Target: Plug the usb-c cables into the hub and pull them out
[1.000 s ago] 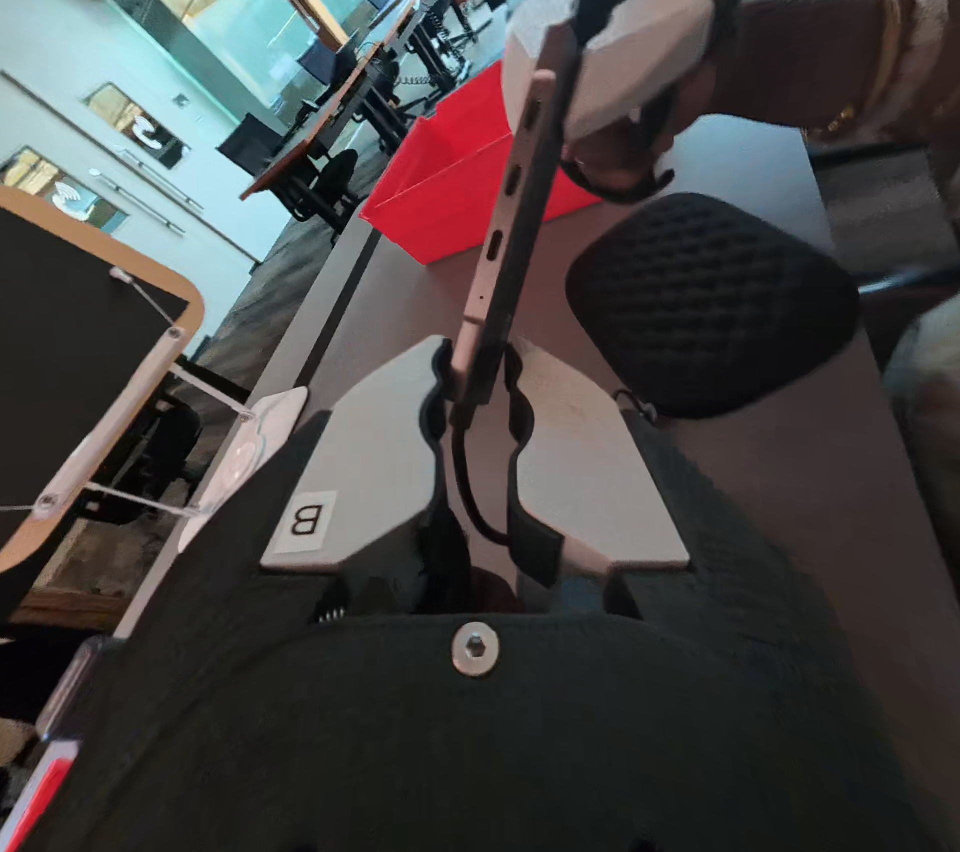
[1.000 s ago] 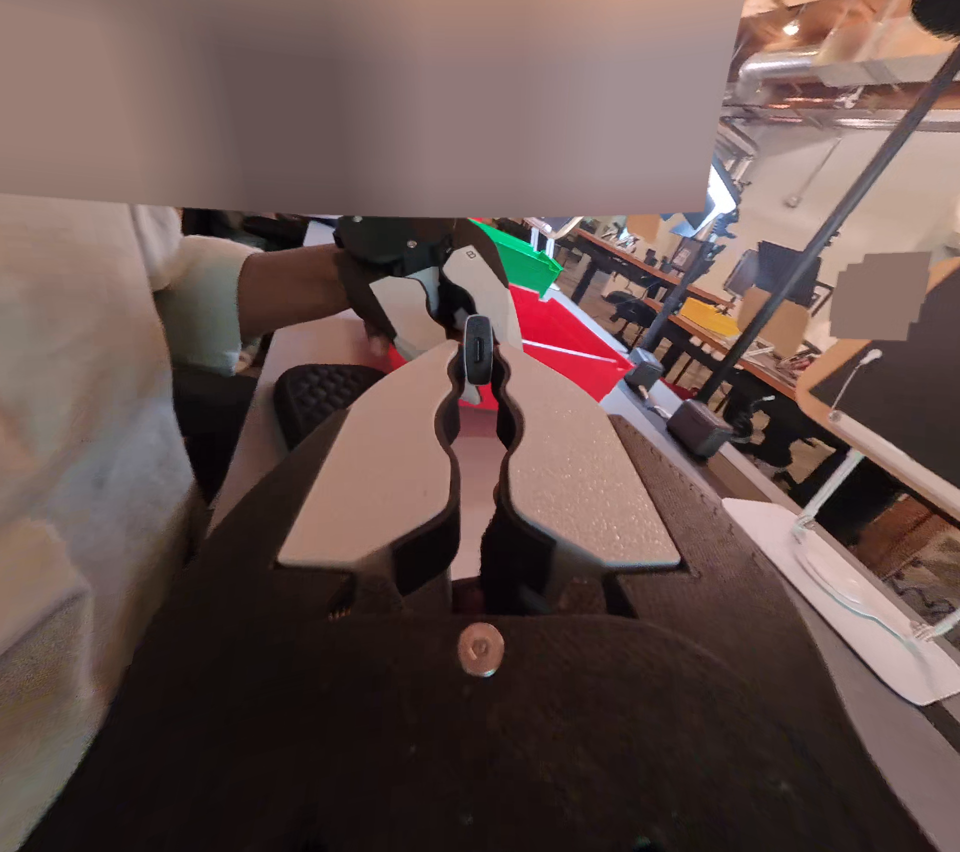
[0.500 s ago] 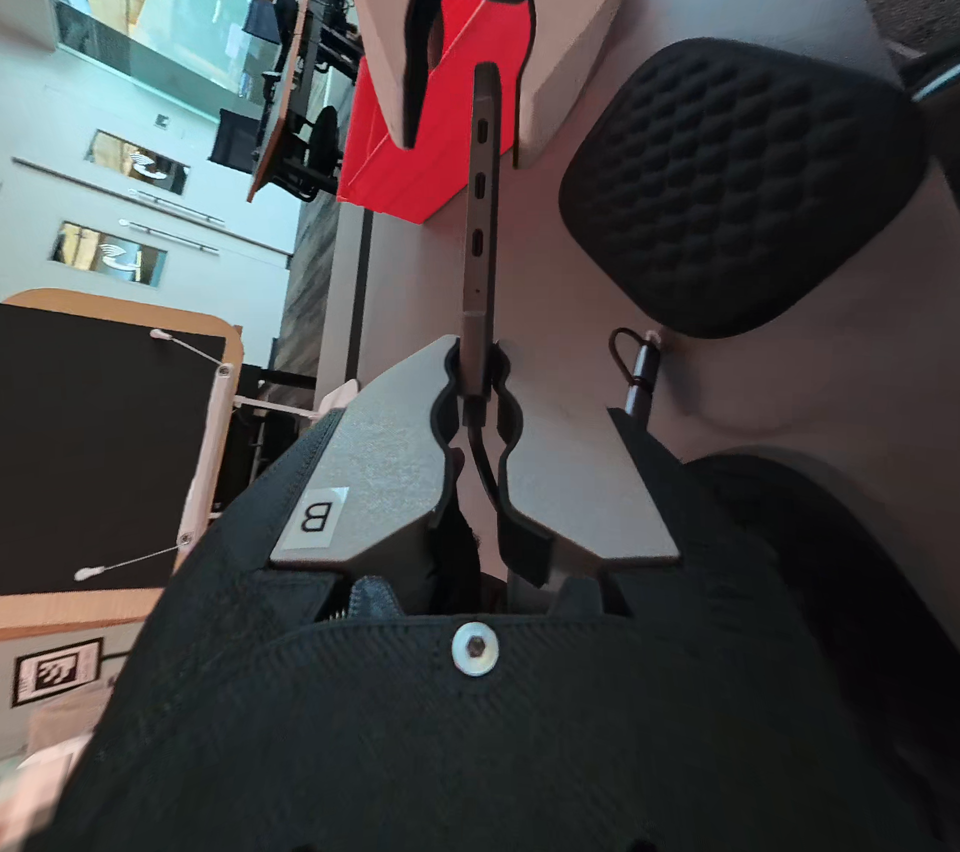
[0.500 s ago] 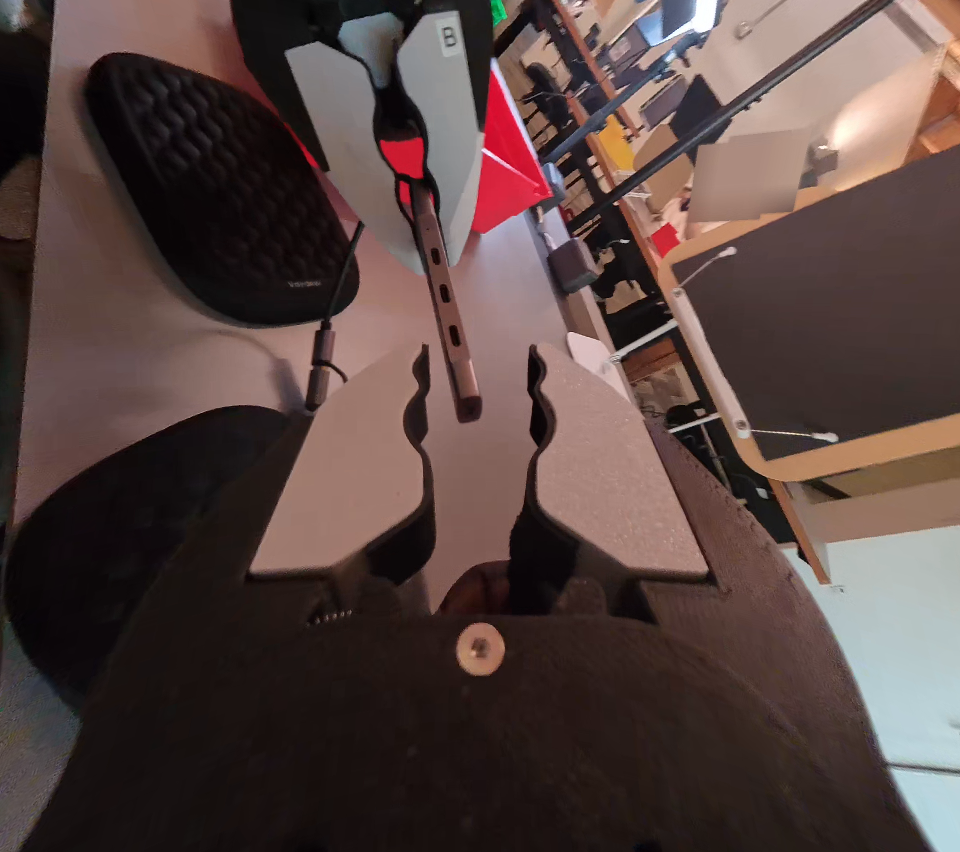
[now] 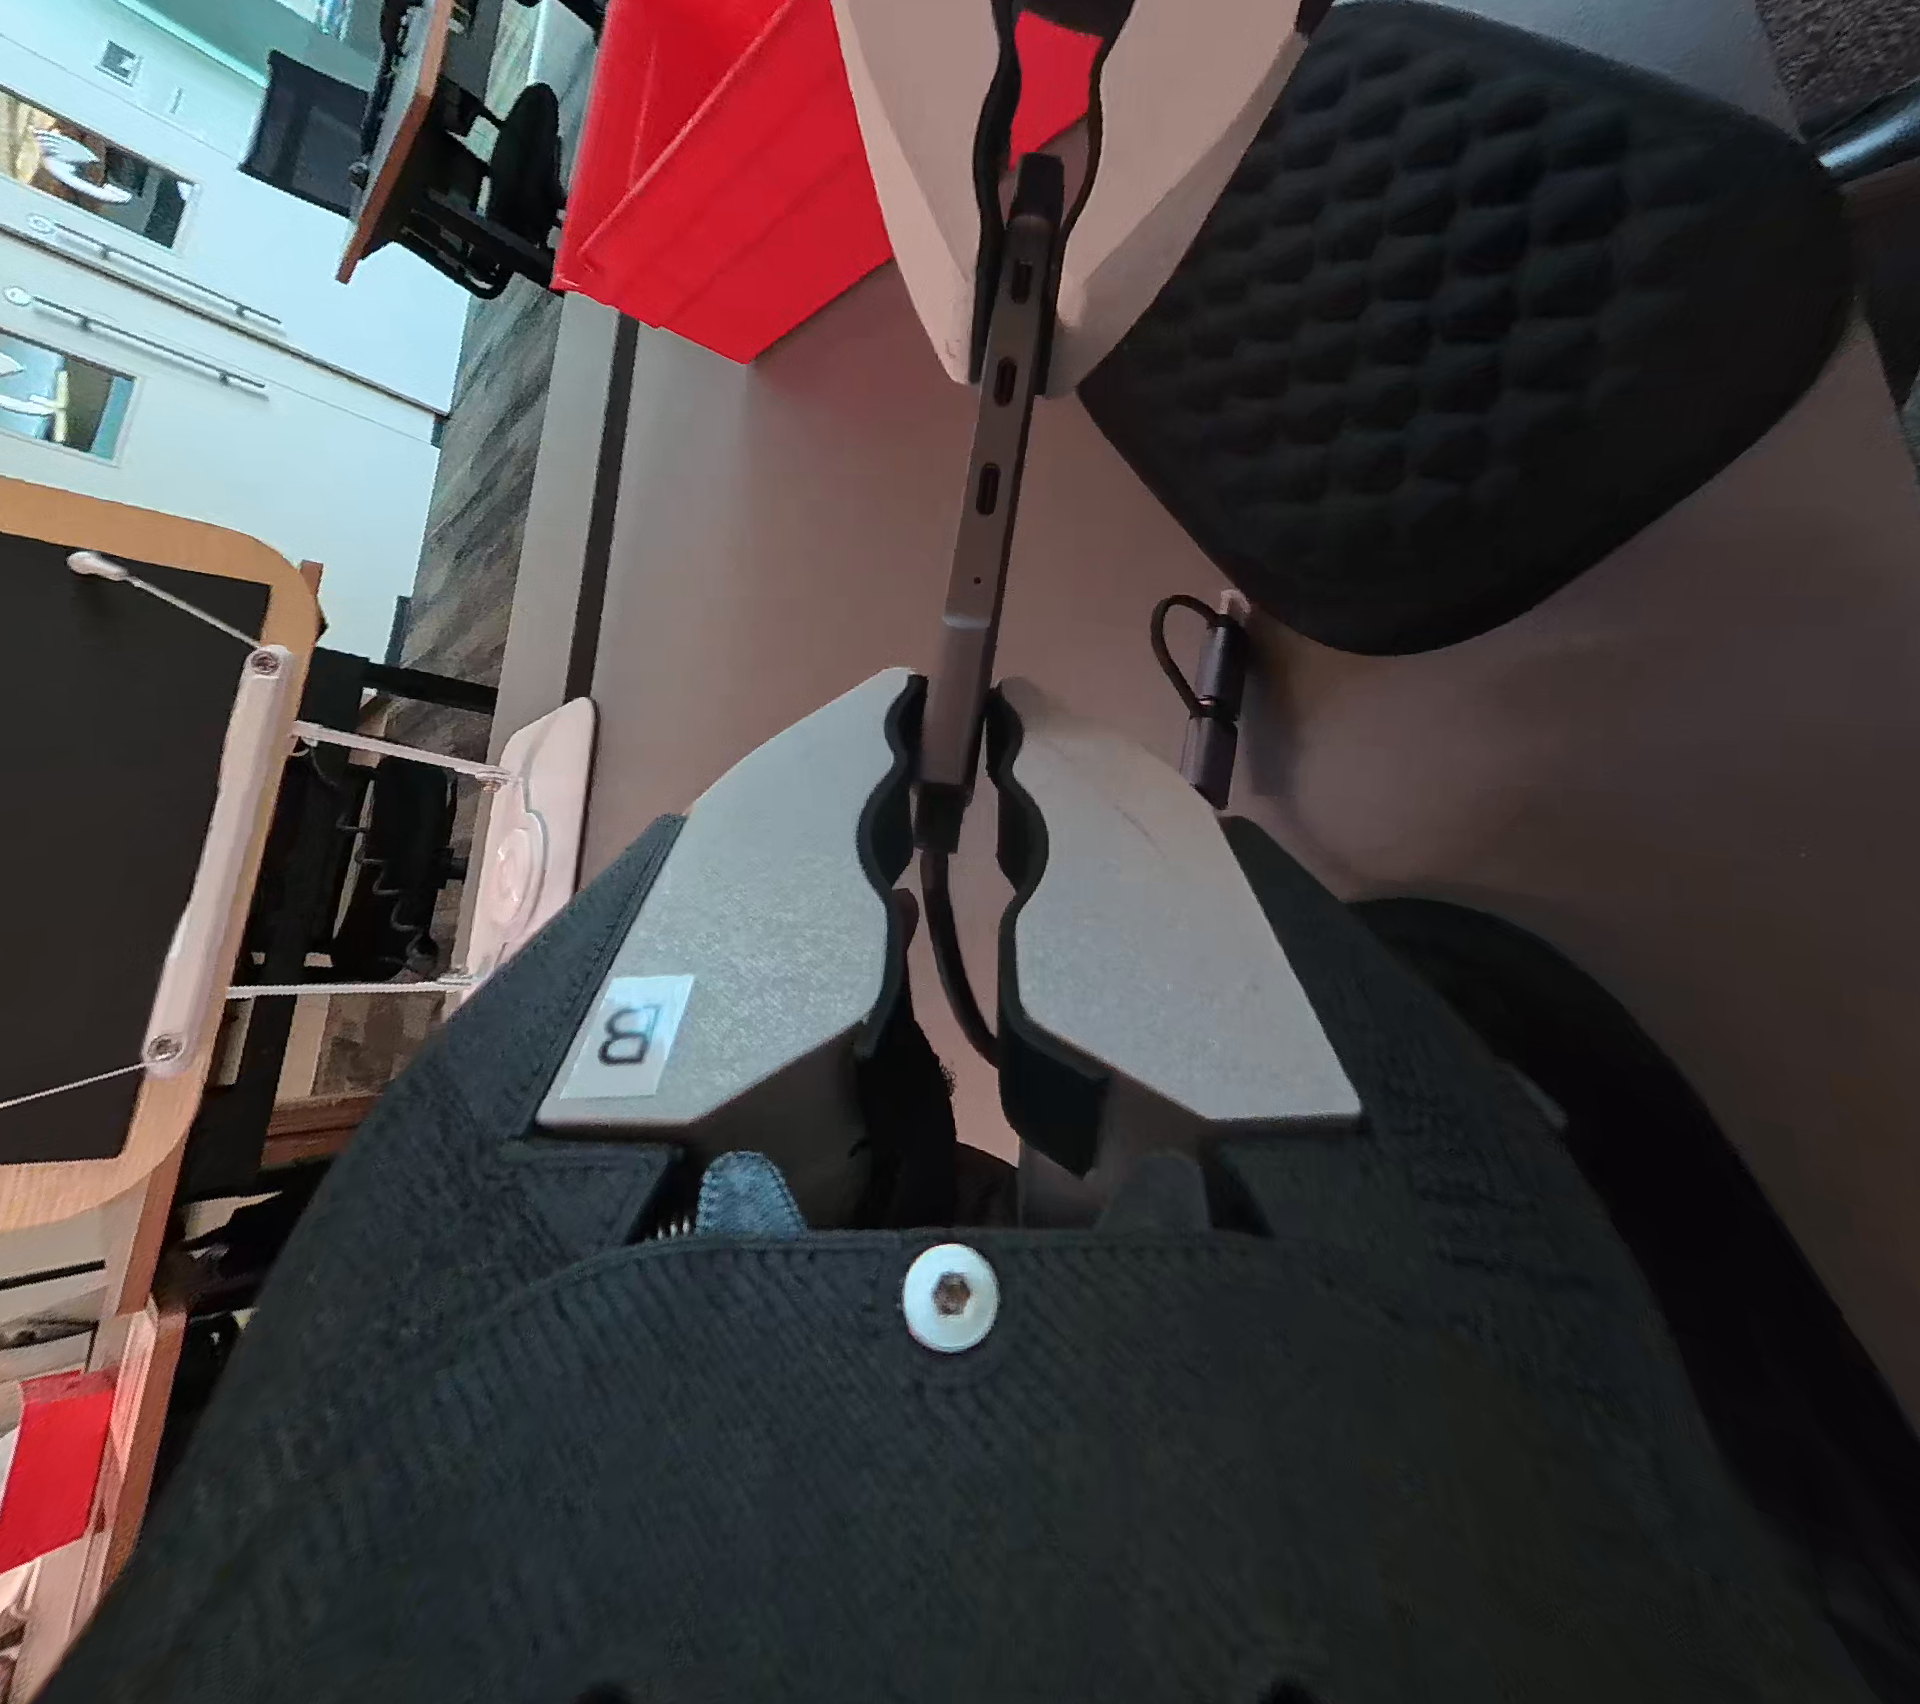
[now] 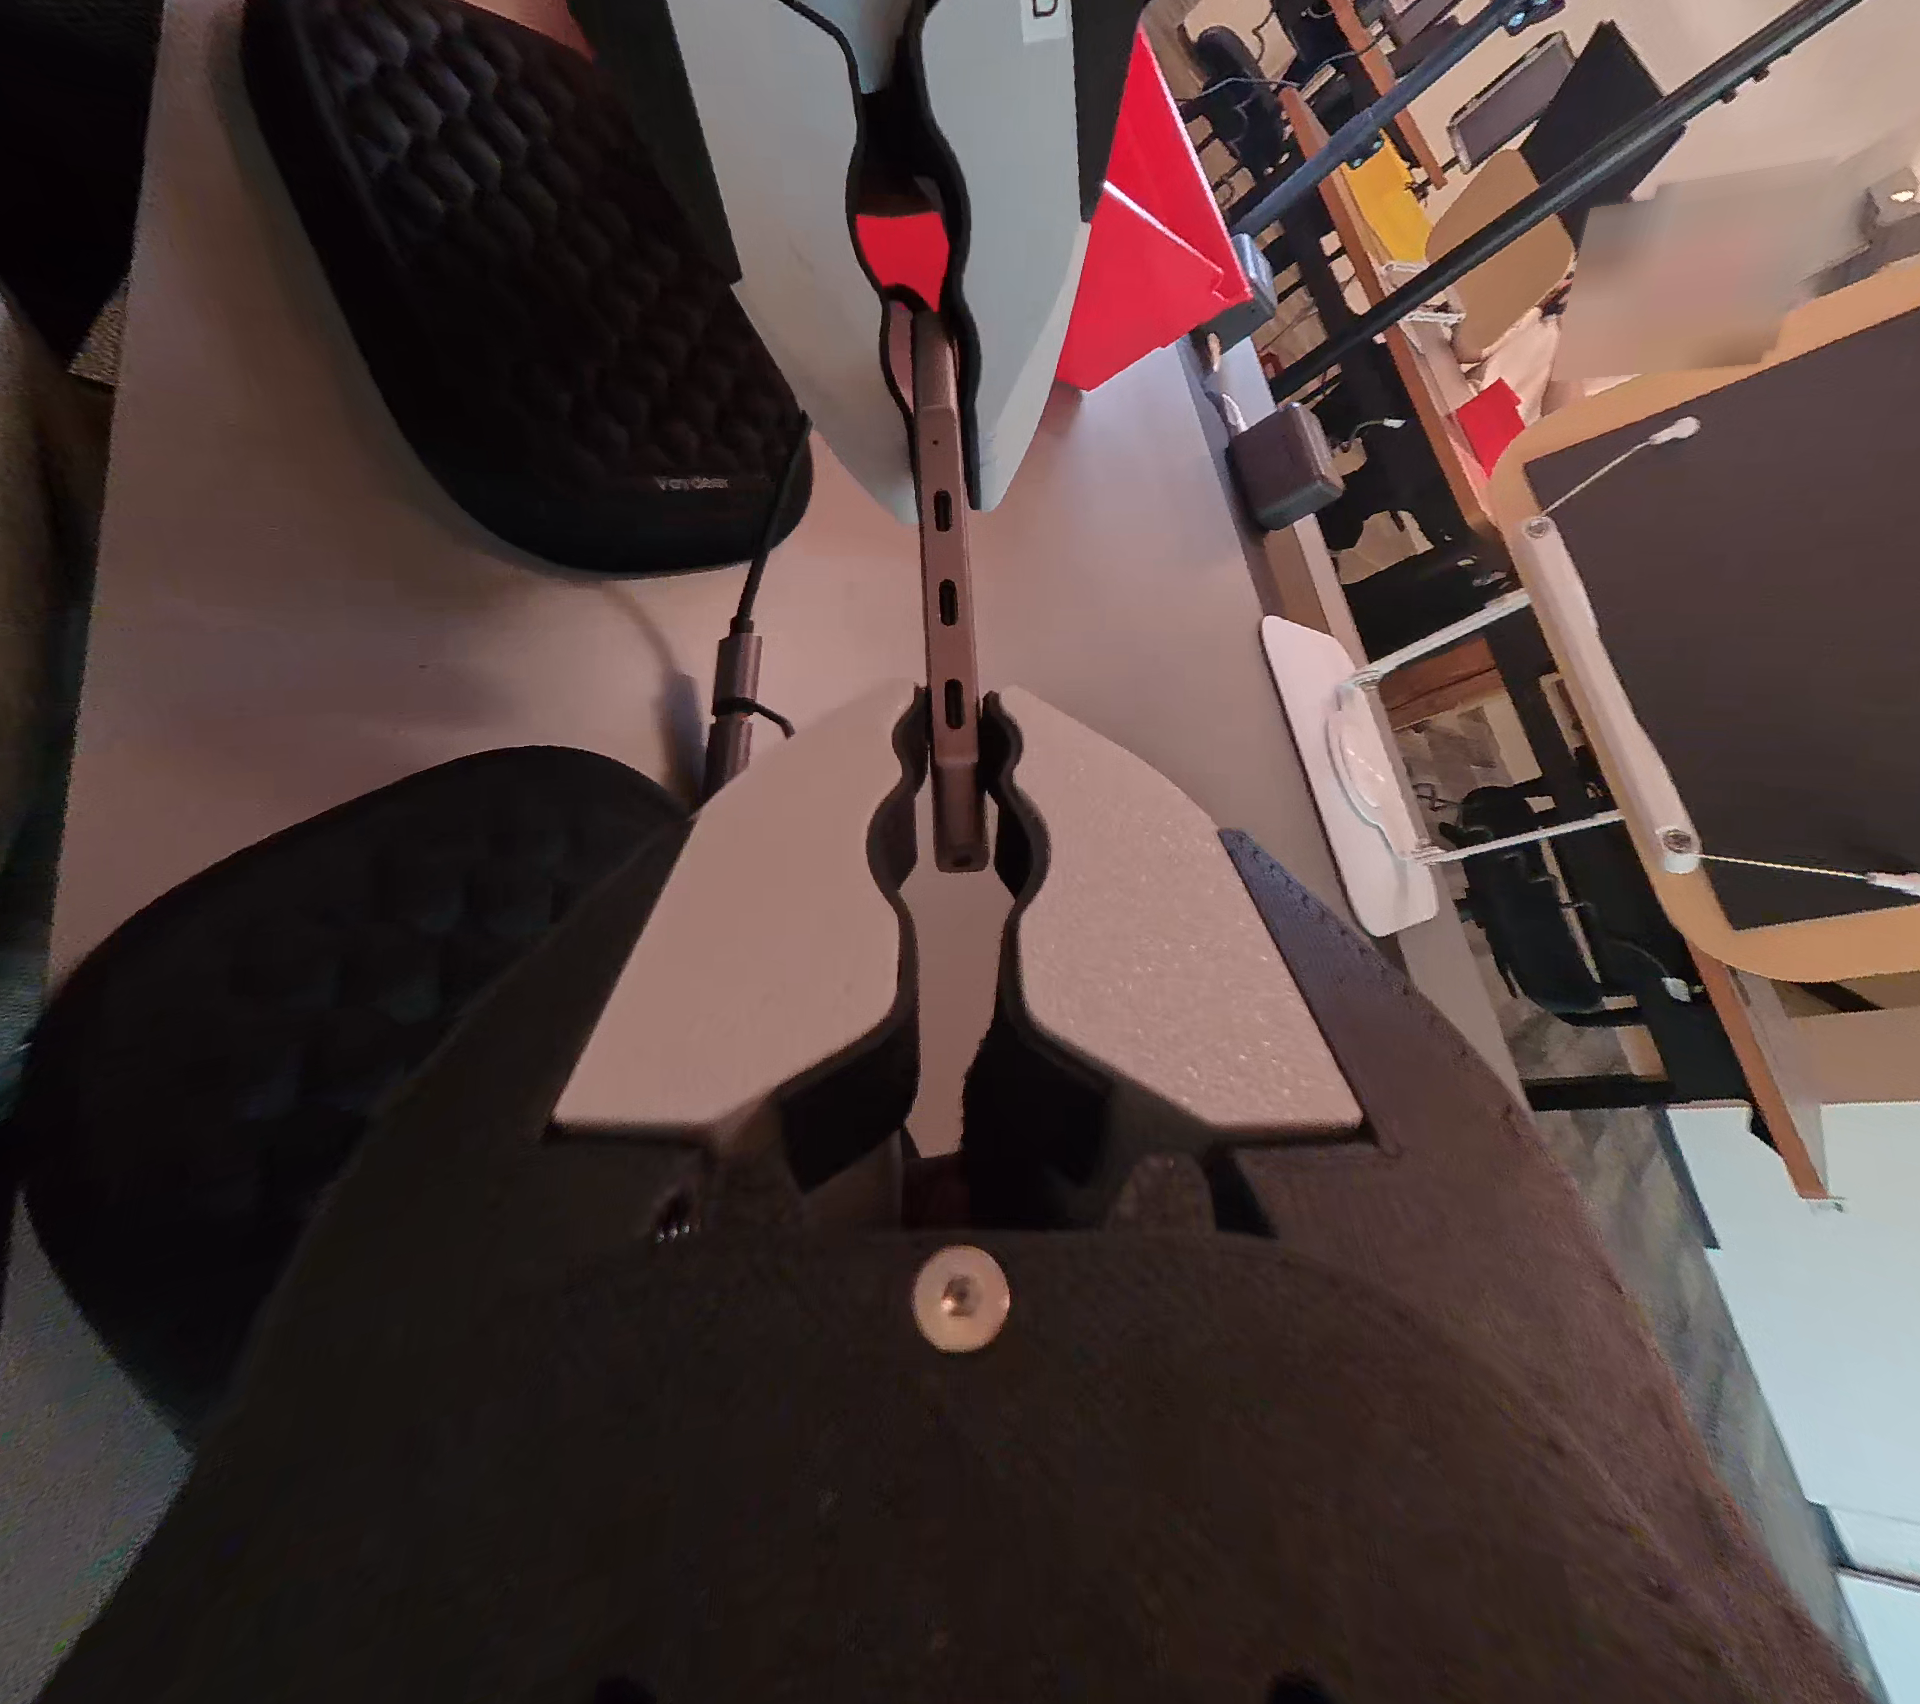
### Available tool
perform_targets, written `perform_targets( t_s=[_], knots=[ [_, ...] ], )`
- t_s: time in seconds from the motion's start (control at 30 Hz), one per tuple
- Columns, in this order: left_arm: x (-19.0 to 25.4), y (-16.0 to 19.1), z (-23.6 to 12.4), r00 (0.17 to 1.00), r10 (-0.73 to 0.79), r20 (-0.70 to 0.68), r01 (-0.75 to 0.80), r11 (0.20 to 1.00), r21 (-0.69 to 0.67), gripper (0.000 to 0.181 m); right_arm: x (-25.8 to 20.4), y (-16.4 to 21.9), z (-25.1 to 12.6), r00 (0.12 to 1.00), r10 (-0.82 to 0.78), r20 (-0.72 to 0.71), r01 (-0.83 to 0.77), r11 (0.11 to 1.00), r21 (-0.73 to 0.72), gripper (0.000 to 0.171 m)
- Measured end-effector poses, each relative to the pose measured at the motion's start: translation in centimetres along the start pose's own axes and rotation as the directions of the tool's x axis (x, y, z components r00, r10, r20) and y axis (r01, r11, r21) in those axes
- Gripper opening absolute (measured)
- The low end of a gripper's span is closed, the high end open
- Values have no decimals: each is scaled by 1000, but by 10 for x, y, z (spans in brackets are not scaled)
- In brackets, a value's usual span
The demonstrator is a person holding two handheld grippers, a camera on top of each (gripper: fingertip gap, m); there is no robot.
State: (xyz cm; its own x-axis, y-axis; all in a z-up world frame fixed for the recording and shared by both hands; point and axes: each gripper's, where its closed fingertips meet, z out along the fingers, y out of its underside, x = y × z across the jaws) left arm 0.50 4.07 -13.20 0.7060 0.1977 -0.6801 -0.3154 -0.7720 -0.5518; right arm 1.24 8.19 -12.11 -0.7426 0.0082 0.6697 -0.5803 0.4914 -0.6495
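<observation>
A slim grey usb-c hub (image 5: 985, 511) with three ports along its edge is held above the table between both grippers. My left gripper (image 5: 951, 704) is shut on the hub's cable end, and the hub's black cord runs back between its fingers. My right gripper (image 6: 956, 719) is shut on the hub's opposite, free end (image 6: 948, 605), with the pads pressed on both flat sides. Each gripper shows in the other's view, the right one (image 5: 1023, 252) and the left one (image 6: 935, 449). A loose usb-c cable plug (image 6: 732, 698) lies on the table beside the hub, also in the left wrist view (image 5: 1216, 698).
A black quilted pad (image 6: 499, 252) lies on the grey table (image 6: 312, 615), and a second dark pad (image 6: 312, 979) lies nearer. A red bin (image 5: 727, 96) stands at the table's far end. A white stand base (image 6: 1340, 771) and a grey block (image 6: 1288, 470) sit at the table's edge.
My right gripper let go of the hub's end, stood open around it half a second ago, and has shut on it again. My left gripper kept its hold; both turned toward the table.
</observation>
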Motion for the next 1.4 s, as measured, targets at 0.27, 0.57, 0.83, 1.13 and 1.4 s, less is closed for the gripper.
perform_targets(
  t_s=[0.27,0.57,0.83,1.13,1.4],
  knots=[
    [-33,-20,-15,972,-131,194,87,972,218,22,24,-13,-5,972,-161,-173,164,986,4,8],
    [-11,-9,-11,984,-80,158,43,973,227,14,11,-15,0,977,-192,-97,196,980,43,10],
    [-31,2,-7,929,-112,352,61,986,154,21,25,2,2,915,-302,-268,266,950,-163,8],
    [-58,64,-99,686,-433,585,444,886,134,40,8,63,-13,874,-457,-164,293,766,-573,8],
    [-20,215,-206,774,-279,568,579,674,-458,27,-52,74,-7,997,76,34,-51,880,-472,20]
  ],
)
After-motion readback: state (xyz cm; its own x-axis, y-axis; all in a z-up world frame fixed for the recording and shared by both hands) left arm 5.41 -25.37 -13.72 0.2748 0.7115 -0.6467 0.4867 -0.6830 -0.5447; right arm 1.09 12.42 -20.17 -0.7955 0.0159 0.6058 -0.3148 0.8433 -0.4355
